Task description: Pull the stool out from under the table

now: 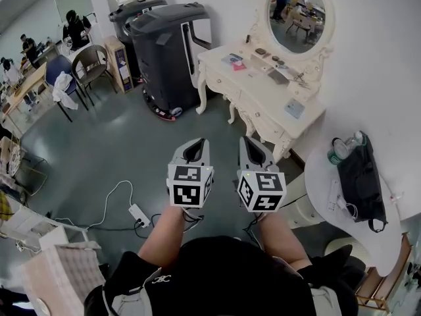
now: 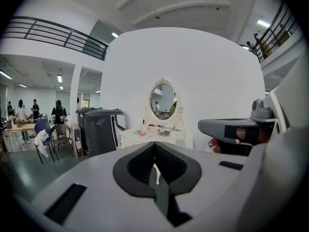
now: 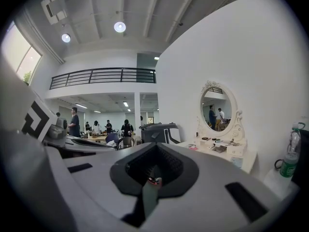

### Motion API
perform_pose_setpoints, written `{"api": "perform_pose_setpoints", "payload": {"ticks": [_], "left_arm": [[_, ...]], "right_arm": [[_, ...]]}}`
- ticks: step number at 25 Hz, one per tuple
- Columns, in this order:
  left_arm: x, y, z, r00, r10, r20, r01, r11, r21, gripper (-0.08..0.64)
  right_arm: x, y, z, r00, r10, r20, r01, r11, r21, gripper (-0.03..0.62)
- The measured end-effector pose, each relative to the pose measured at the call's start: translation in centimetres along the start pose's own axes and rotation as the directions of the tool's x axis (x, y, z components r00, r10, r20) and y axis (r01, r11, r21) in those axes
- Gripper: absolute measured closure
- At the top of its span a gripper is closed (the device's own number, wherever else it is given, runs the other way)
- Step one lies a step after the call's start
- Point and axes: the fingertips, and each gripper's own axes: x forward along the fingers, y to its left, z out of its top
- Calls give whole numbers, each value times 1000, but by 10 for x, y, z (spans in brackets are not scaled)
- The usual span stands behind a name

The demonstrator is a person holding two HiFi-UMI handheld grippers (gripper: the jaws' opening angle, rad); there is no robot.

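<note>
The white dressing table (image 1: 263, 87) with an oval mirror (image 1: 299, 15) stands against the wall ahead and to the right; it also shows in the left gripper view (image 2: 154, 135) and the right gripper view (image 3: 219, 151). I cannot make out a stool under it in any view. My left gripper (image 1: 195, 143) and right gripper (image 1: 253, 145) are held side by side in the air over the grey floor, short of the table. Both point toward it. In each the jaws are shut, with nothing between them (image 2: 155, 151) (image 3: 154, 151).
A large black machine (image 1: 168, 51) stands left of the dressing table. A round white table (image 1: 329, 196) at my right carries a black bag (image 1: 358, 176) and a green bottle (image 1: 339, 151). A power strip (image 1: 138, 212) with cables lies on the floor. Chairs (image 1: 89, 68) and people are far left.
</note>
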Motion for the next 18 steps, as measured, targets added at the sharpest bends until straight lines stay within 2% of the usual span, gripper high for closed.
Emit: {"api": "perform_pose_setpoints", "payload": {"ticks": [6,9,14,18], "left_arm": [[0,23,-14,999,-35,-14,35,999,-15,555],[2,31,-19,997,-78,-23,78,997,-25,554],[14,24,-33,988,-144,-54,144,989,-18,554],[38,18,-35,983,-171,-72,171,985,-8,555]], "right_arm": [[9,15,-18,998,-45,-36,45,999,-5,588],[13,20,-26,996,-64,-54,65,998,1,588],[17,18,-42,990,-107,-90,108,994,10,588],[30,1,-49,987,-128,-100,130,991,22,588]]}}
